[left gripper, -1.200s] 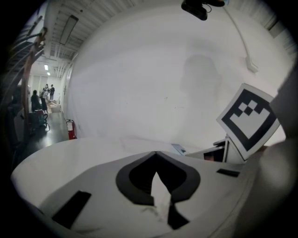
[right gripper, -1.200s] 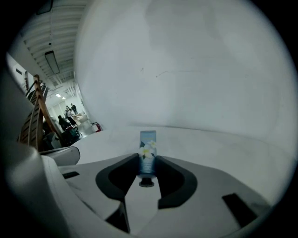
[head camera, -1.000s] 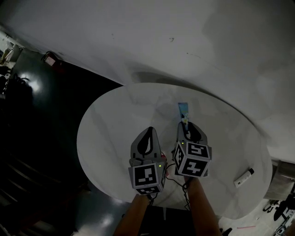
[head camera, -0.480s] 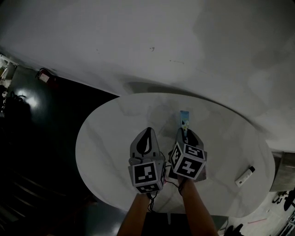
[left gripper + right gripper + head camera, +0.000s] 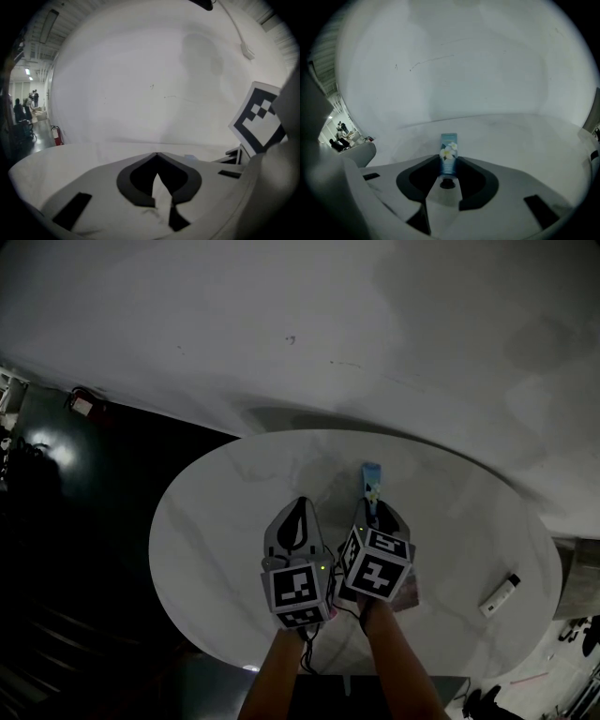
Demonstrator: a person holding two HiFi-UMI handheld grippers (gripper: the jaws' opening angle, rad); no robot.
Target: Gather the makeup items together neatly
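A light blue makeup tube [image 5: 372,476] with a white flower print sticks forward out of my right gripper [image 5: 377,507], which is shut on its dark cap end. In the right gripper view the tube [image 5: 449,149] lies between the jaws of the right gripper [image 5: 447,161] and points at the wall. My left gripper [image 5: 301,502] hovers just to its left, shut with nothing in it; its tips [image 5: 157,153] meet. A white stick-shaped item with a dark cap [image 5: 498,594] lies alone near the table's right edge.
The round white table [image 5: 216,521] stands against a white wall. Dark floor lies to its left, with a red fire extinguisher [image 5: 82,404] by the wall. A dull flat thing [image 5: 411,594] shows partly under my right gripper.
My right gripper has leaned a little toward the left gripper, still holding the tube. The head view has shifted slightly. The left gripper stays shut.
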